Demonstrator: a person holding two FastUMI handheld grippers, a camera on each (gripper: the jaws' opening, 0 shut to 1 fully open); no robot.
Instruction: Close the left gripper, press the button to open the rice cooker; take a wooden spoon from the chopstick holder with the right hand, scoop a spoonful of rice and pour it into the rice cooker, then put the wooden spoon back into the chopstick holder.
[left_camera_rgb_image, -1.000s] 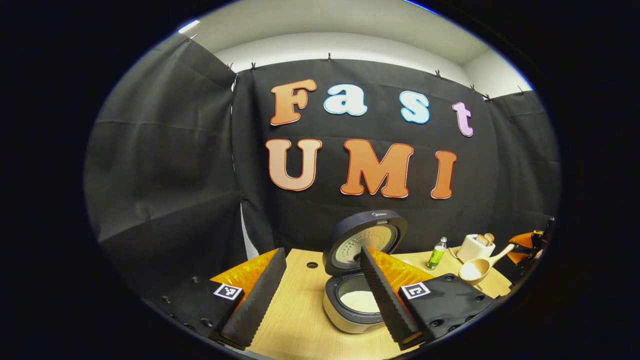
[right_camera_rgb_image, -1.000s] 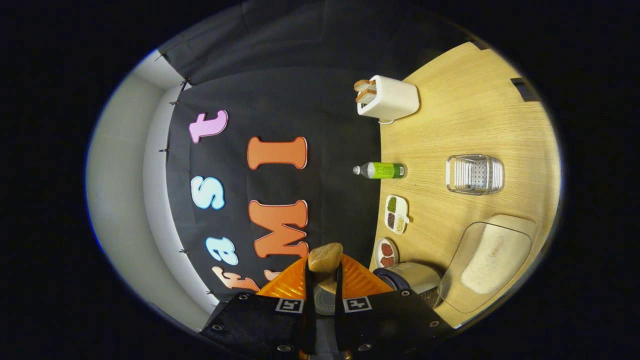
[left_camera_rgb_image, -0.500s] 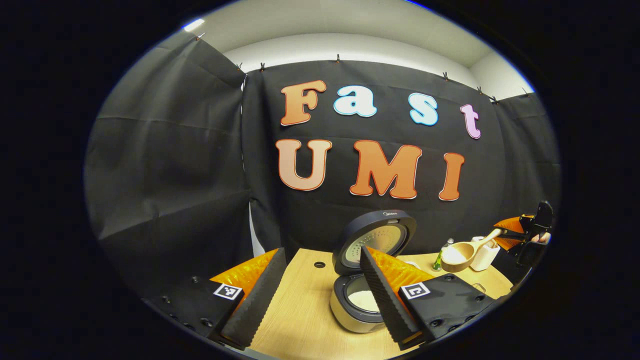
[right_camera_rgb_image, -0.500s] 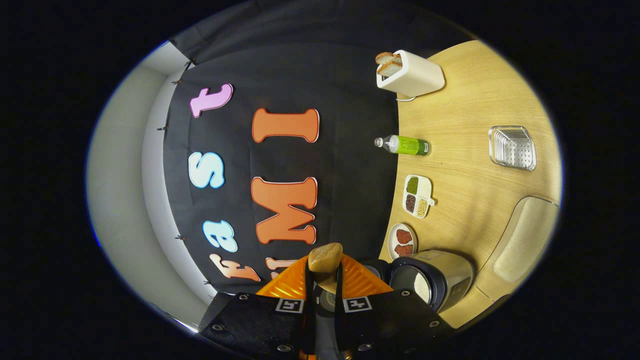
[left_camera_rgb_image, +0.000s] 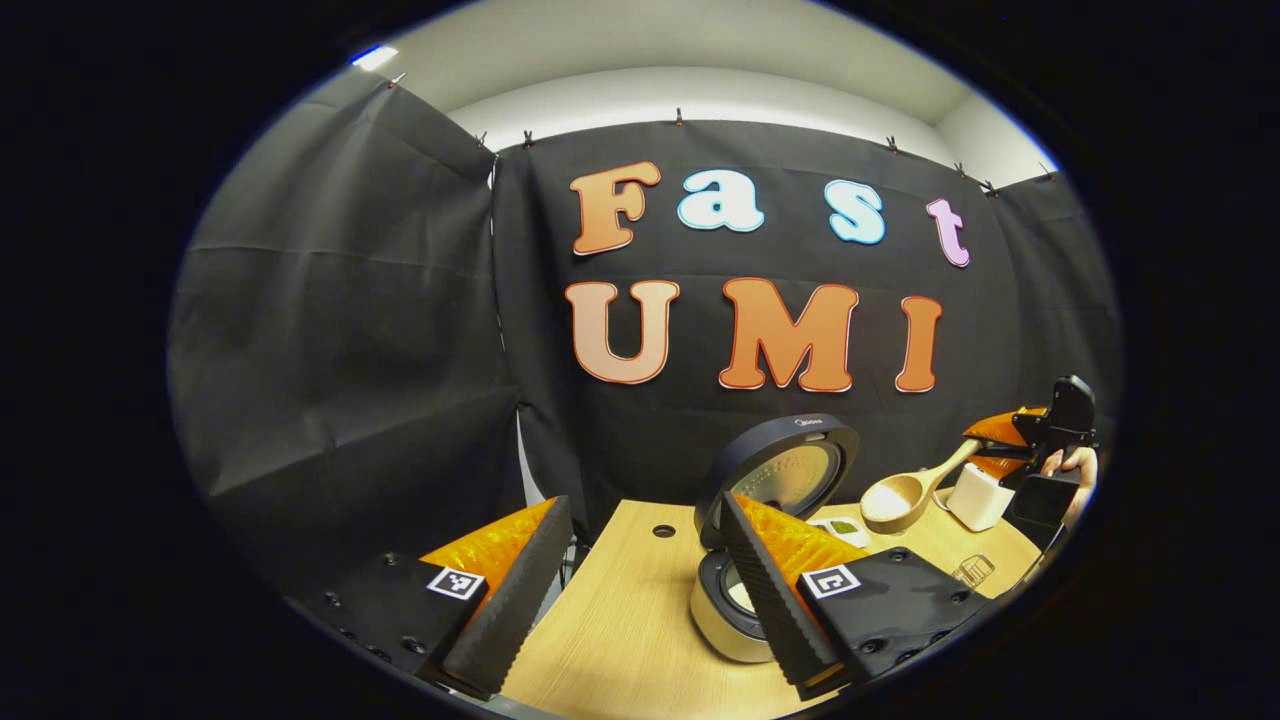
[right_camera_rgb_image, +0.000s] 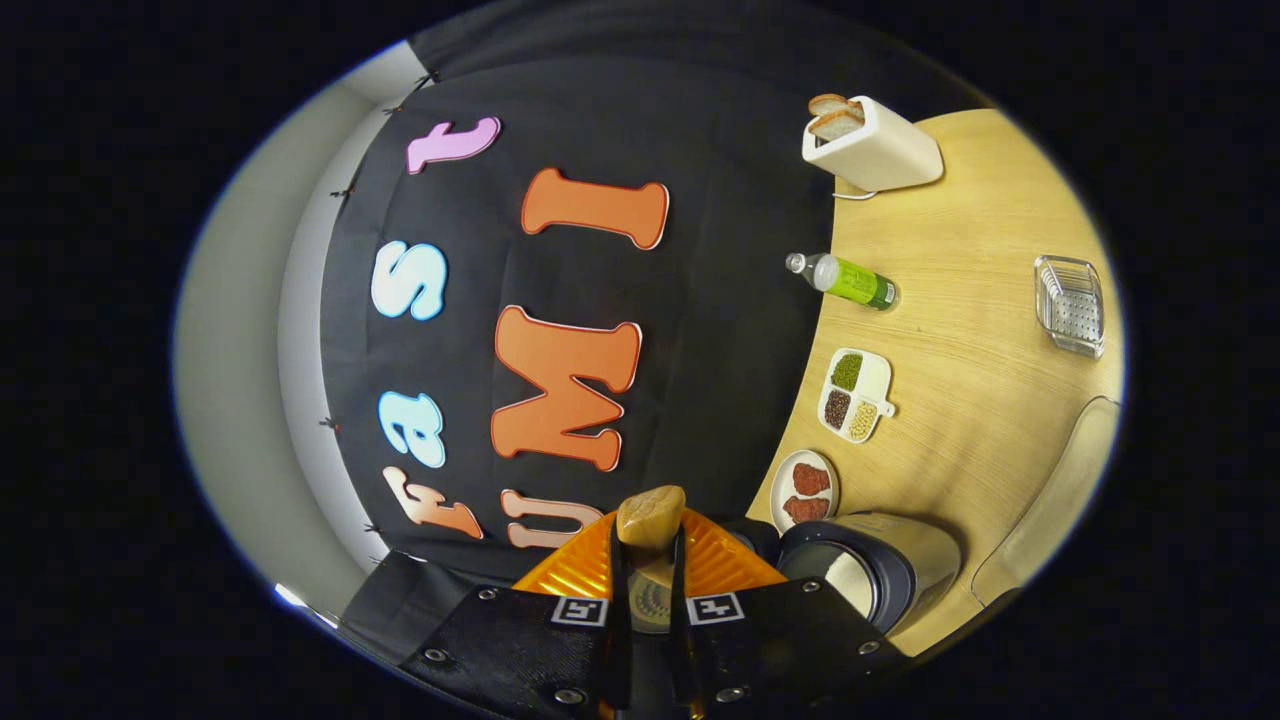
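Gripping the wooden spoon (right_camera_rgb_image: 650, 520) by its handle, the right gripper (right_camera_rgb_image: 648, 590) has its fingers pressed narrow around it; seen from the left gripper view, the bowl hangs right of the open rice cooker (left_camera_rgb_image: 760, 560). The left gripper (left_camera_rgb_image: 640, 590) stands wide and empty. Judged step: after pouring; next, return to the chopstick holder, possibly the clear basket (right_camera_rgb_image: 1070, 305), though hard to tell.

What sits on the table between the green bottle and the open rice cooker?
In the right gripper view, between bottle and rice cooker: a divided dish of beans, then a small plate of reddish pieces.
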